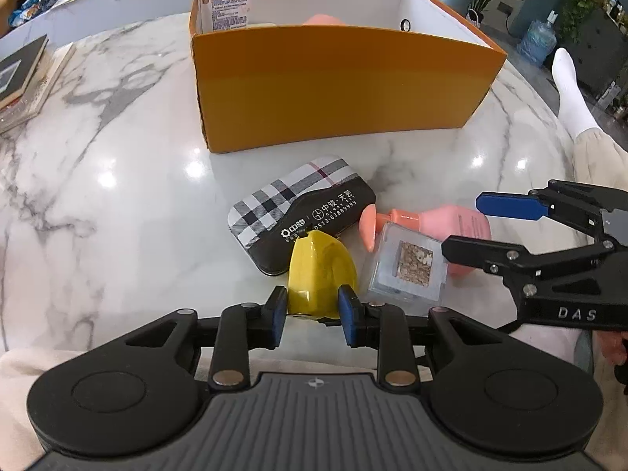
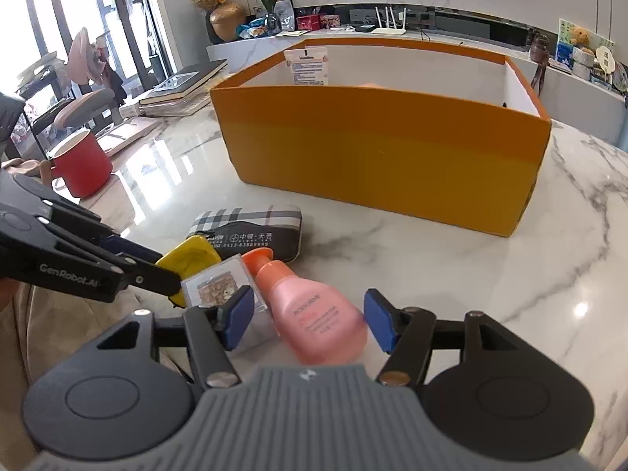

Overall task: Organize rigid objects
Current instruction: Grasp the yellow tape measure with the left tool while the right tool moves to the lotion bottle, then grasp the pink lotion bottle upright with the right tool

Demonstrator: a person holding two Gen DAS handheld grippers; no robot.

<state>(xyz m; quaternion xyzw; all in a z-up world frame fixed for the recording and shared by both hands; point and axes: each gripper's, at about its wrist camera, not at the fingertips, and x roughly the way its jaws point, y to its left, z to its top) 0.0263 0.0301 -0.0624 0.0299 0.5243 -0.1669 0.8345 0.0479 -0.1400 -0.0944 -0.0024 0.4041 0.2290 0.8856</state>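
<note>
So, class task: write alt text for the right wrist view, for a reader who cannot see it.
The right claw, open, straddles a pink pump bottle lying on a marble table. Beside the bottle sit a clear plastic box, a yellow object held by the left claw, and a plaid case. Behind stands an open orange box.
</note>
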